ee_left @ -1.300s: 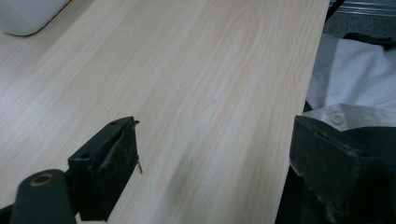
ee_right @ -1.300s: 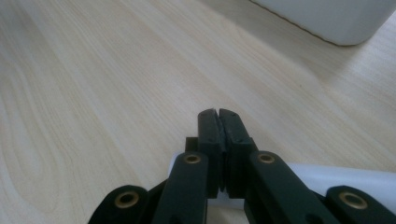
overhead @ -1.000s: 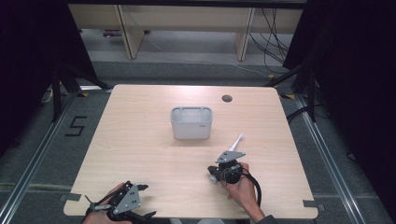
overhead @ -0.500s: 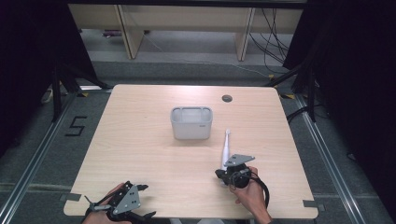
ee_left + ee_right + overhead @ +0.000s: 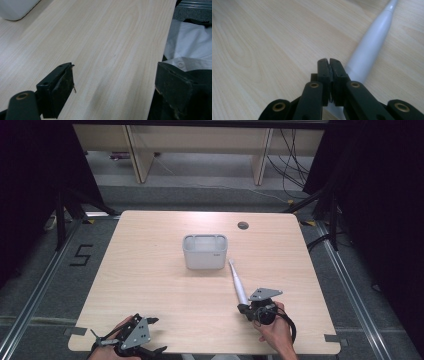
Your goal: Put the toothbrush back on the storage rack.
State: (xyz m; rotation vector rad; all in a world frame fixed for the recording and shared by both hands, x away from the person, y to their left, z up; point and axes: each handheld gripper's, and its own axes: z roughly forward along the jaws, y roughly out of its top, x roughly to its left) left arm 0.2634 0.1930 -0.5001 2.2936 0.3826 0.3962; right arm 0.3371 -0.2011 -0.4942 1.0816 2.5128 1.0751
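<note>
A white toothbrush-like stick [image 5: 238,282] lies flat on the wooden table [image 5: 150,270], its thin tip pointing at the light grey open box [image 5: 205,252] in the middle. My right gripper [image 5: 245,309] sits at the stick's thick near end. In the right gripper view its jaws are pressed together with nothing between them [image 5: 329,61], and the stick [image 5: 369,47] runs off to the right beside and under them. My left gripper [image 5: 156,335] rests at the near left edge, open, with bare wood between its jaws [image 5: 115,82].
A small dark round hole [image 5: 243,225] is in the table's far right part. The box's corner [image 5: 15,8] shows at the top left of the left gripper view. White cloth [image 5: 190,47] lies past the table's near edge. Floor rails flank the table.
The white stick was lifted and tilted in the right gripper a second ago. It now lies flat on the table, and the right gripper has drawn back toward the near edge. The left gripper is unmoved.
</note>
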